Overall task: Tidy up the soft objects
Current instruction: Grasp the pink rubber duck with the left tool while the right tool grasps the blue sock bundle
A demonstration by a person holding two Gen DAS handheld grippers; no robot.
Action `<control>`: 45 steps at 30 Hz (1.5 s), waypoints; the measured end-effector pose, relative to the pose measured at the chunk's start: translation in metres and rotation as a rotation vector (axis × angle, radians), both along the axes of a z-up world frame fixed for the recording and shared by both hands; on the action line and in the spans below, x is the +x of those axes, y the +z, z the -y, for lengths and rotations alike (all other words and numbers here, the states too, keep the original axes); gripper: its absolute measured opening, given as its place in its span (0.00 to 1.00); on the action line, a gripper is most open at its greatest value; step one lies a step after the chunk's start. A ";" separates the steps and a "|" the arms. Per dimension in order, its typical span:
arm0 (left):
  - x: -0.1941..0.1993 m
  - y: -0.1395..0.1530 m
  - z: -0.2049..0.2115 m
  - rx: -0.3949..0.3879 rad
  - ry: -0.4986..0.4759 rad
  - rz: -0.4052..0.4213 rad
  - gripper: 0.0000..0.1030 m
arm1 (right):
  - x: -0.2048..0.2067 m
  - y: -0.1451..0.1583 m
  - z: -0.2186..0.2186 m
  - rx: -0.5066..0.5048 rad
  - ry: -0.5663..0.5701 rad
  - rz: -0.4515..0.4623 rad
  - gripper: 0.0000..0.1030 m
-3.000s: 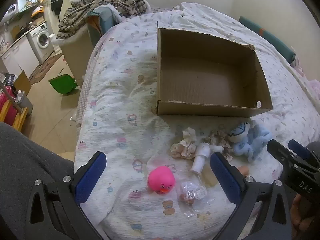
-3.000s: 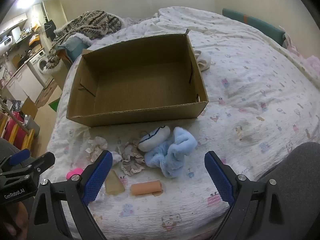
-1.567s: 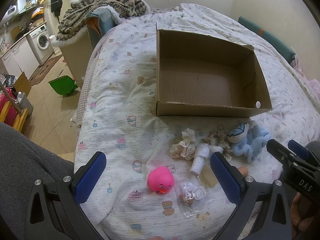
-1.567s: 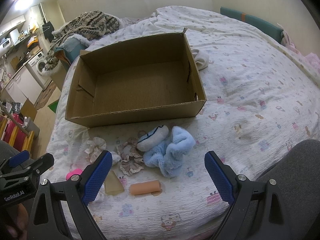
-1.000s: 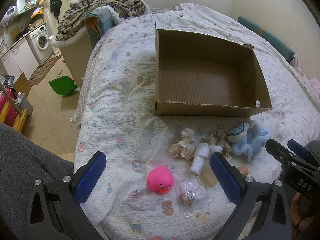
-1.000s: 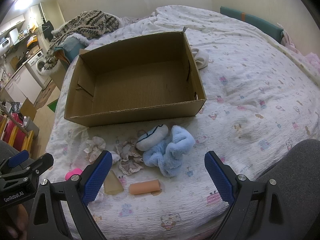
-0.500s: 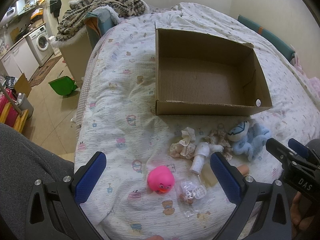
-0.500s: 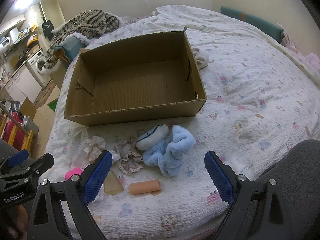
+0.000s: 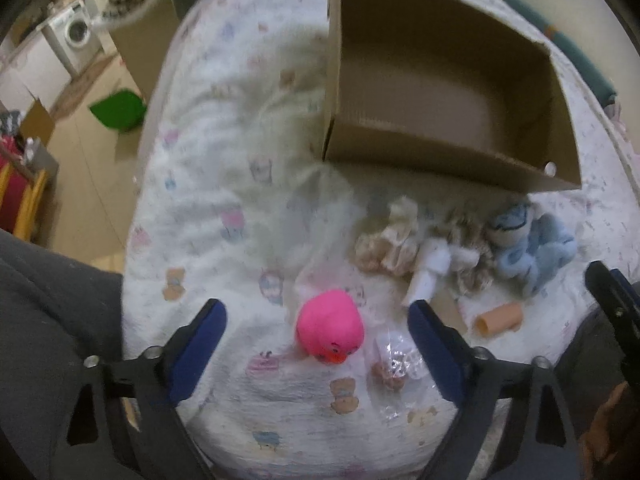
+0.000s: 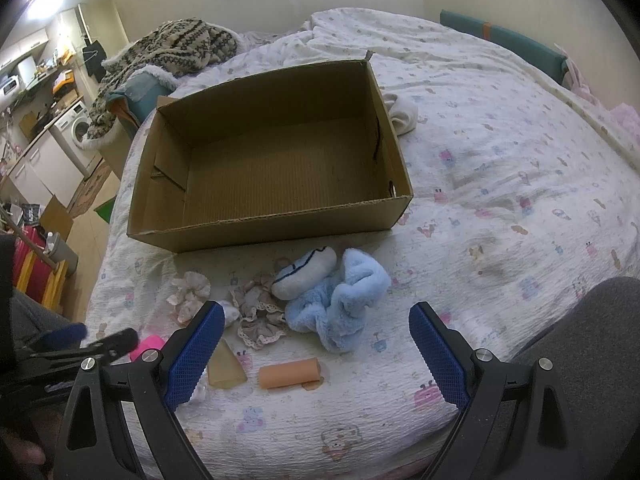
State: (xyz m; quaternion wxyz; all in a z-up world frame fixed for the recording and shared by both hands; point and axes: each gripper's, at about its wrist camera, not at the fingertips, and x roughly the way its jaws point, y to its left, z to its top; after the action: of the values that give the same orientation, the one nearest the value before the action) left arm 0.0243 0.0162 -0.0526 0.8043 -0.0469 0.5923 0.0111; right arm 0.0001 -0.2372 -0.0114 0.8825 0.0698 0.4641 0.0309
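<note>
An open, empty cardboard box [image 10: 280,168] [image 9: 452,92] sits on the bed. In front of it lie a pink rubber duck [image 9: 330,330], a cream scrunchie [image 9: 386,242] [image 10: 188,294], a beige lace scrunchie [image 10: 258,316], a blue fluffy sock [image 10: 340,300] [image 9: 536,248] with a white-and-blue piece [image 10: 306,266] on it, a peach tube [image 10: 288,373] [image 9: 498,319], a tan wedge [image 10: 224,368] and a clear plastic packet [image 9: 396,364]. My left gripper [image 9: 316,340] is open, low around the duck. My right gripper [image 10: 314,344] is open, above the sock and tube.
The bed has a white printed quilt [image 10: 500,184]. Its left edge drops to the floor, where a green dustpan [image 9: 118,110] and a washing machine [image 9: 74,34] stand. A knitted blanket [image 10: 176,48] lies piled behind the box. A white sock [image 10: 402,112] lies to the right of the box.
My left gripper has moved forward and down quickly toward the pink duck; its view is blurred. The right gripper has barely moved. Nothing has been picked up.
</note>
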 end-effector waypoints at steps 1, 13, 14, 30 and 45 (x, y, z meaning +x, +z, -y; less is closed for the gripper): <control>0.001 -0.005 -0.002 -0.013 0.003 -0.023 0.77 | 0.000 0.000 0.000 0.001 -0.001 -0.001 0.97; -0.001 -0.021 -0.012 -0.108 -0.020 -0.075 0.23 | -0.002 -0.002 0.004 0.024 -0.013 -0.004 0.97; -0.002 -0.018 -0.014 -0.114 -0.015 -0.072 0.23 | -0.001 -0.001 0.006 0.031 -0.016 -0.008 0.97; 0.007 0.046 -0.005 -0.037 -0.008 0.026 0.23 | 0.044 -0.055 0.069 0.452 -0.236 -0.382 0.97; 0.036 0.051 0.013 0.022 -0.080 0.063 0.23 | 0.095 -0.096 0.007 0.231 -0.349 -0.479 0.94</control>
State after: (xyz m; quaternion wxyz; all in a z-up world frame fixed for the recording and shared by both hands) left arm 0.0599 0.0036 -0.0011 0.8228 -0.0147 0.5679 -0.0162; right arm 0.0948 -0.2439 -0.1079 0.7264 0.2535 0.6331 -0.0855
